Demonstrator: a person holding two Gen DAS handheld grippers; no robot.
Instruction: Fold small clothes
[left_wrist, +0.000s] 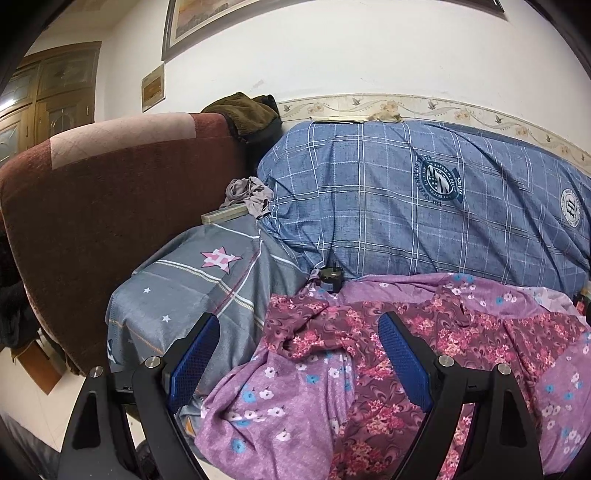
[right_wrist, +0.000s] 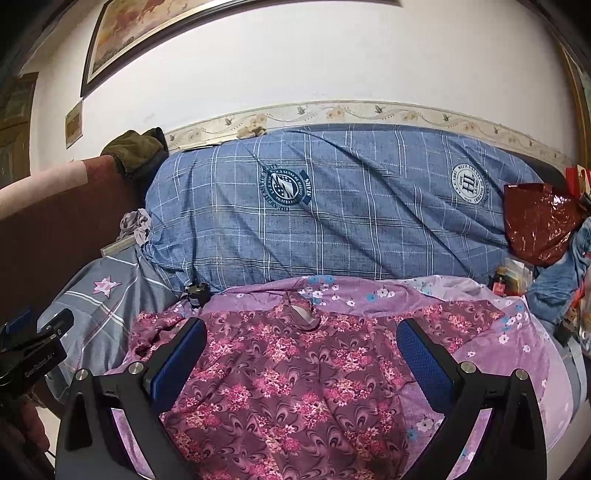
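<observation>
Both jaws spread and empty: left gripper (left_wrist: 299, 354) and right gripper (right_wrist: 301, 354) hover over the thin, limp floral garment (right_wrist: 288, 369), best pinched at its near hem corners

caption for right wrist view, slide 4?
Open right gripper above floral shirt spread flat on purple sheet.

The left gripper (left_wrist: 299, 354) hung with its jaws spread wide, nothing between them. The right gripper (right_wrist: 301, 360) was likewise wide open, both angled downward.
</observation>
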